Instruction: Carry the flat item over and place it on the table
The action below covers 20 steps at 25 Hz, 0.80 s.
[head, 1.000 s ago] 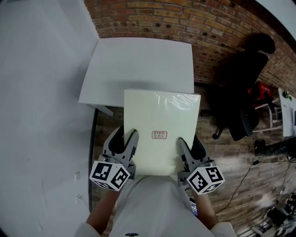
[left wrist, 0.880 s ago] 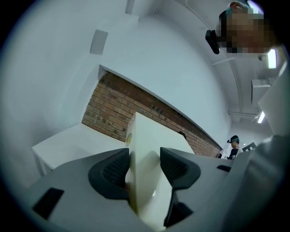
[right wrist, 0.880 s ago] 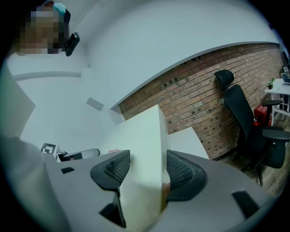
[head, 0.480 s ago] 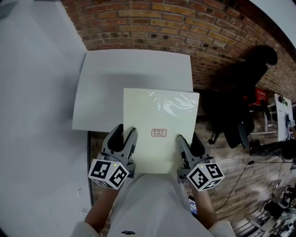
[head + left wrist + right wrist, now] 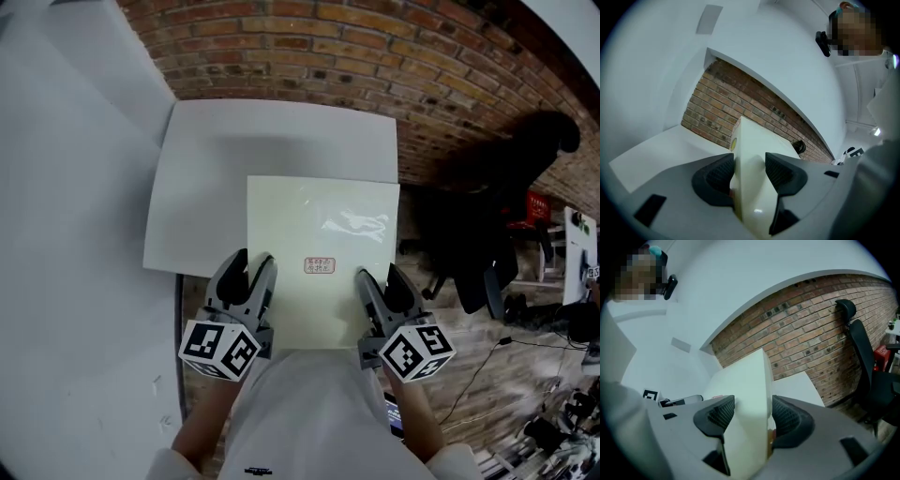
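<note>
A flat cream-white square item (image 5: 321, 246) with a small red label hangs in the air, wrapped in glossy film. My left gripper (image 5: 249, 272) is shut on its near-left edge, and my right gripper (image 5: 377, 283) is shut on its near-right edge. The item's far half overlaps the white table (image 5: 216, 159) seen from above. In the left gripper view the cream item (image 5: 752, 154) stands edge-on between the jaws of the left gripper (image 5: 748, 169). The right gripper view shows the item (image 5: 747, 394) clamped in the right gripper (image 5: 749, 412).
A red brick wall (image 5: 375, 56) runs behind the table. A black office chair (image 5: 506, 216) stands to the right on the wooden floor, with cables and small items further right. A white wall (image 5: 66, 234) lies to the left. A person's white sleeves are at the bottom.
The table and brick wall have drawn nearer in the head view, and the item now covers more of the tabletop. Both grippers keep the same hold.
</note>
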Each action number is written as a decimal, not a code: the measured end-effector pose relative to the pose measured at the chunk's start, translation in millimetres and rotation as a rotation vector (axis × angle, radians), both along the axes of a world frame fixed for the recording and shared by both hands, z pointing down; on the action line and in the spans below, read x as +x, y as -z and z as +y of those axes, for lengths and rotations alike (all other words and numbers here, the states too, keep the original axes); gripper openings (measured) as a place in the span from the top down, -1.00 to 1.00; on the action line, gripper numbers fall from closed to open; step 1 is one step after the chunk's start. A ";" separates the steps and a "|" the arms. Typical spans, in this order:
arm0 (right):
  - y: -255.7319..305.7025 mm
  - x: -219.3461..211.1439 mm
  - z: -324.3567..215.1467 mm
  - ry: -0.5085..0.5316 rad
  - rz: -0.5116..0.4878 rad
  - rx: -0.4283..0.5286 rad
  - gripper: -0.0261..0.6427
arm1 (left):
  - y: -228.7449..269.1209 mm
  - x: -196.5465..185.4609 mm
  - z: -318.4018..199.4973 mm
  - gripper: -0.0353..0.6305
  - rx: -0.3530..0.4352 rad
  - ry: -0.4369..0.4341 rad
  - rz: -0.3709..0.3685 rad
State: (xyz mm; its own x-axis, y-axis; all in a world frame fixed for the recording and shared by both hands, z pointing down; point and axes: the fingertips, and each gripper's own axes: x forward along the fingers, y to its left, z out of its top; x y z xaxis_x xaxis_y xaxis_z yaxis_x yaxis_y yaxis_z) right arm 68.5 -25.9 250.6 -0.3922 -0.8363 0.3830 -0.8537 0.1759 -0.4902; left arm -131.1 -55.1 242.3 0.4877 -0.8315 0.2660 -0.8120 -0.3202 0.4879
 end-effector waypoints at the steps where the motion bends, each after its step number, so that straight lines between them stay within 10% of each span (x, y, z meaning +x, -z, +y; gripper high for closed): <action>1: -1.2 1.6 -3.7 0.006 -0.001 -0.003 0.16 | -1.7 1.4 -2.5 0.24 -0.003 0.007 0.002; 20: -59.5 44.2 -90.5 0.058 -0.034 -0.055 0.16 | -54.7 42.3 -80.6 0.24 -0.060 0.047 -0.010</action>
